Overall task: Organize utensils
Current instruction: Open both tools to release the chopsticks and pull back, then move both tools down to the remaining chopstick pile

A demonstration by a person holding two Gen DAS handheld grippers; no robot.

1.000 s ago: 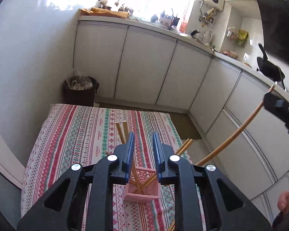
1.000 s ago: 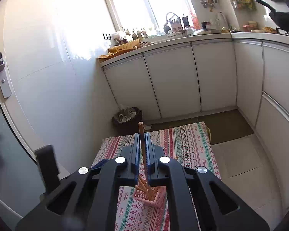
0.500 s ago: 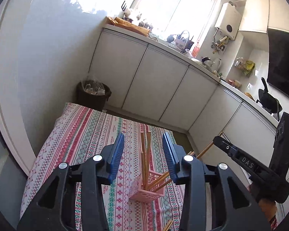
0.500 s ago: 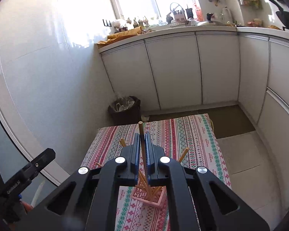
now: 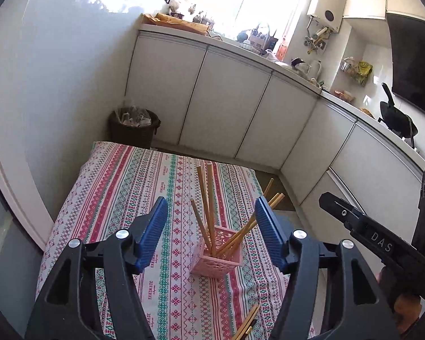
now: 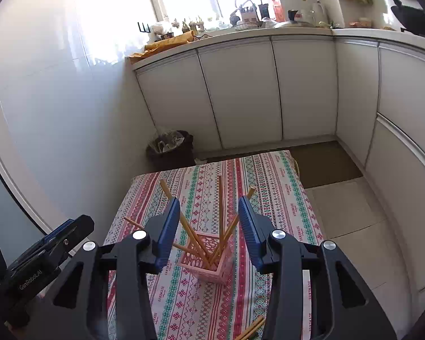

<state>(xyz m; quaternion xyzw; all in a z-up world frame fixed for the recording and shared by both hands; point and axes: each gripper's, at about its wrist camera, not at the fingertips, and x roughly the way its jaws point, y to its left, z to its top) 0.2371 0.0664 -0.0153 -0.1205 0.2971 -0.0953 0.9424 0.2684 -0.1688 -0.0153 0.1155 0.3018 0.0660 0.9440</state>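
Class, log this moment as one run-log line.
left: open | right: open | chopsticks: in pink holder | loose chopsticks: on cloth

White letters "DAS" stand on the black body of the right gripper [image 5: 379, 245] in the left wrist view. "GenRobot.AI" is printed in white on the left gripper [image 6: 31, 280] in the right wrist view. Small words repeat along the tablecloth's [image 5: 119, 187] stripes, apparently "HANDMADE", but hardly legible.
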